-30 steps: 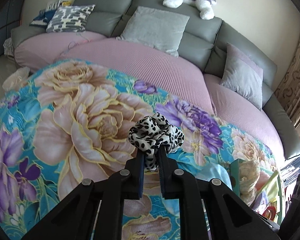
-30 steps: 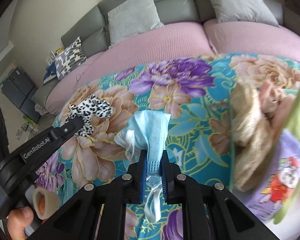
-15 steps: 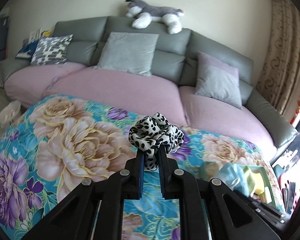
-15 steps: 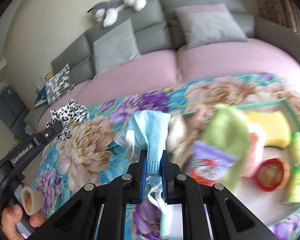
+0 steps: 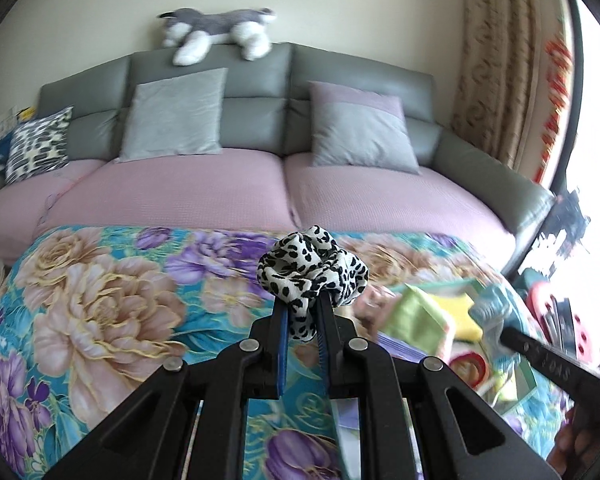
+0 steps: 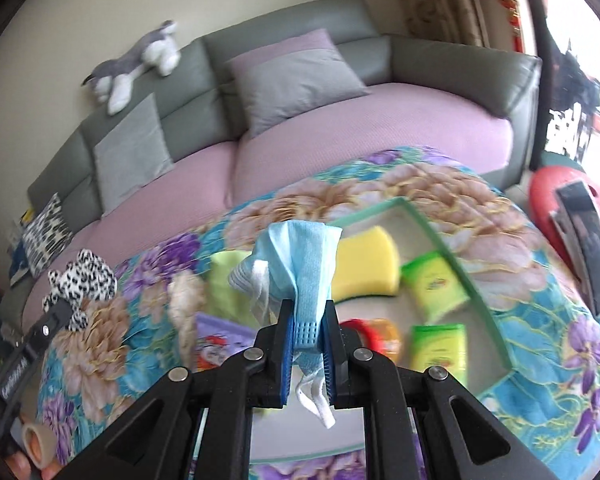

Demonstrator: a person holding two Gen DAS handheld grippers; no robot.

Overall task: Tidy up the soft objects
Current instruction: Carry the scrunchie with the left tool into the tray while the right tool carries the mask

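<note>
My left gripper (image 5: 302,312) is shut on a black-and-white leopard-print scrunchie (image 5: 314,270) and holds it above the floral tablecloth (image 5: 100,304). It also shows at the left of the right wrist view (image 6: 80,280). My right gripper (image 6: 305,320) is shut on a light blue face mask (image 6: 300,256) with white ear loops, held above a green-rimmed tray (image 6: 456,264). The tray holds a yellow sponge (image 6: 364,266), green packets (image 6: 436,284), a lime cloth (image 6: 228,284) and a red-rimmed item (image 6: 376,332).
A grey sofa with pink seat covers (image 5: 204,196) and cushions (image 5: 360,136) stands behind the table. A plush husky (image 5: 216,34) lies on its back. A red stool (image 6: 560,196) is at the right.
Both grippers swung right and tilted up, each with its item still held. The tray has come under the right gripper and into the left view's right side.
</note>
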